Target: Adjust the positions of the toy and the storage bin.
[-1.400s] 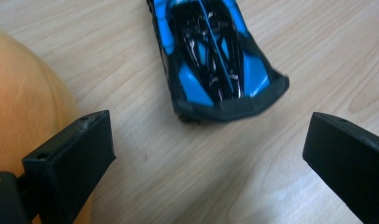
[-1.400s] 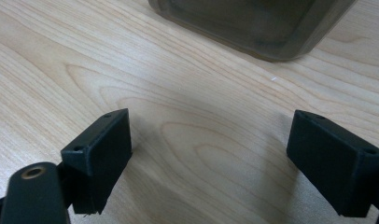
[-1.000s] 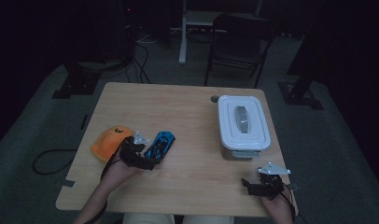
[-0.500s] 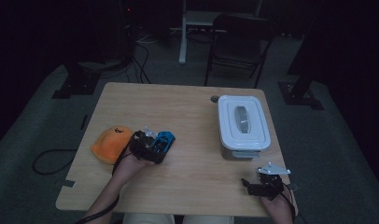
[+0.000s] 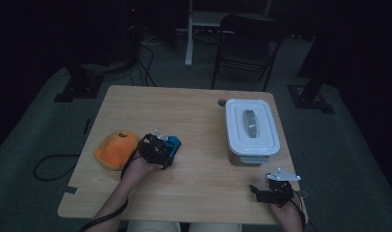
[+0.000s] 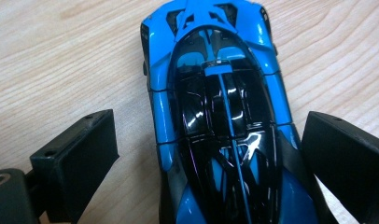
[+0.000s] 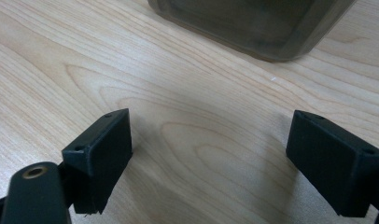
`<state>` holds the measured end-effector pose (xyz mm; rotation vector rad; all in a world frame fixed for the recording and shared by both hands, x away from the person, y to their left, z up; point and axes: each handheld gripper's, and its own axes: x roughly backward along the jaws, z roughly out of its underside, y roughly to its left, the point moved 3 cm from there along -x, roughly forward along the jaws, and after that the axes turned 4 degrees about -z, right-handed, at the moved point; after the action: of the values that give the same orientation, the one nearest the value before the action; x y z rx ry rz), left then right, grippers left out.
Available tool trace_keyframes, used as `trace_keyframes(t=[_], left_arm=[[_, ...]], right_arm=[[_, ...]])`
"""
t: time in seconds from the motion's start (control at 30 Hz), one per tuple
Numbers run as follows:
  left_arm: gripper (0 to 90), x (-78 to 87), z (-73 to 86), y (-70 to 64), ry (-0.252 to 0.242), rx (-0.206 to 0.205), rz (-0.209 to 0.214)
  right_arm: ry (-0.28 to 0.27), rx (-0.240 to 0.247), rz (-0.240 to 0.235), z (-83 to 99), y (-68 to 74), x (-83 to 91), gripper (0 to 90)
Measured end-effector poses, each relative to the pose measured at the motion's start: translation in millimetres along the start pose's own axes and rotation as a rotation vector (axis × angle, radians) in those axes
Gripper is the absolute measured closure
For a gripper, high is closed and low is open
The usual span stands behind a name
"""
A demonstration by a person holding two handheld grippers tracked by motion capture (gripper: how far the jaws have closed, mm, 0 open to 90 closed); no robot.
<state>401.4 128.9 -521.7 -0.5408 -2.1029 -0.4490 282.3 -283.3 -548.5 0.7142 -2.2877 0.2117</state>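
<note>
A blue and black toy car (image 6: 220, 116) lies on the wooden table (image 5: 199, 116), left of centre, seen as a blue patch (image 5: 175, 143) in the high view. My left gripper (image 5: 160, 150) is over its near end. In the left gripper view the left gripper (image 6: 211, 128) is open with a jaw on each side of the car; there is a clear gap on the left, and the right jaw is close to the car's flank. My right gripper (image 5: 273, 191) rests open near the table's front right edge; the right gripper view shows the right gripper (image 7: 213, 126) with bare wood between its jaws.
An orange plush (image 5: 116, 149) lies just left of the left gripper. A white lidded container (image 5: 251, 129) stands at the right, and its base (image 7: 257, 23) shows ahead of the right gripper. A small grey disc (image 5: 222, 102) lies behind the box. A chair (image 5: 247, 38) stands beyond the table.
My left gripper has moved right and a little forward, away from the plush and onto the toy car, so its jaws now straddle the car. The right gripper has stayed put.
</note>
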Motion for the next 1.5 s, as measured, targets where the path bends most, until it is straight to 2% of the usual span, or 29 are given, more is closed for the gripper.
trace_keyframes(t=[0.1, 0.13, 0.2, 0.27, 0.43, 0.57, 0.67, 0.73, 0.9, 0.93, 1.0, 1.07, 1.2, 1.27, 1.5], left_arm=[[8.0, -2.5, -1.2, -0.3, 0.010, 0.007, -0.001], [12.8, -3.0, -1.8, -2.2, 0.015, 0.002, 0.021], [14.7, -3.7, -2.5, -3.2, 0.018, -0.002, 0.009], [22.3, -5.0, -2.8, -4.8, 0.023, -0.010, 0.034], [25.4, -4.1, -3.3, -4.5, 0.020, -0.018, 0.036], [26.6, -0.6, -0.1, -1.5, 0.024, -0.032, 0.063], [26.6, 1.4, 1.5, -0.8, 0.024, -0.038, 0.066], [26.6, 4.6, 3.3, -1.2, 0.024, -0.048, 0.065], [26.6, 15.9, 9.8, -7.3, 0.024, -0.087, 0.094], [26.6, 21.3, 11.7, -10.8, 0.023, -0.114, 0.095], [26.5, 24.5, 12.8, -12.1, 0.023, -0.123, 0.105], [26.5, 34.9, 17.5, -14.5, 0.021, -0.148, 0.119], [26.6, 43.5, 23.1, -14.7, 0.010, -0.164, 0.137], [26.5, 53.2, 31.2, -15.2, 0.003, -0.180, 0.155], [26.5, 70.2, 49.2, -19.4, -0.005, -0.219, 0.166]], right_arm=[[0.000, 0.000, 0.000, 0.0, 0.0, 0.0, 13.9], [0.000, 0.000, 0.000, 0.0, 0.0, 0.0, 14.0], [0.000, 0.000, 0.000, 0.0, 0.0, 0.0, 13.9], [0.000, 0.000, 0.000, 0.0, 0.0, 0.0, 13.9], [0.000, 0.000, 0.000, 0.0, 0.0, 0.0, 14.0], [0.000, 0.000, 0.001, 0.0, 0.0, 0.0, 14.0], [0.000, 0.000, 0.001, 0.0, -0.1, 0.1, 14.1], [0.000, 0.000, 0.001, 0.0, 0.0, 0.1, 14.1], [0.000, -0.001, 0.001, 0.0, 0.0, 0.1, 14.1], [0.000, 0.000, 0.001, 0.0, 0.0, 0.1, 14.1], [0.000, 0.000, 0.001, 0.0, 0.0, 0.1, 14.1], [0.000, -0.001, 0.001, 0.0, 0.0, 0.1, 14.1], [0.000, 0.000, 0.001, 0.0, -0.1, 0.1, 14.1], [0.000, 0.000, 0.002, 0.0, -0.1, 0.1, 14.1], [0.000, -0.001, 0.002, 0.0, -0.1, 0.1, 14.1]])
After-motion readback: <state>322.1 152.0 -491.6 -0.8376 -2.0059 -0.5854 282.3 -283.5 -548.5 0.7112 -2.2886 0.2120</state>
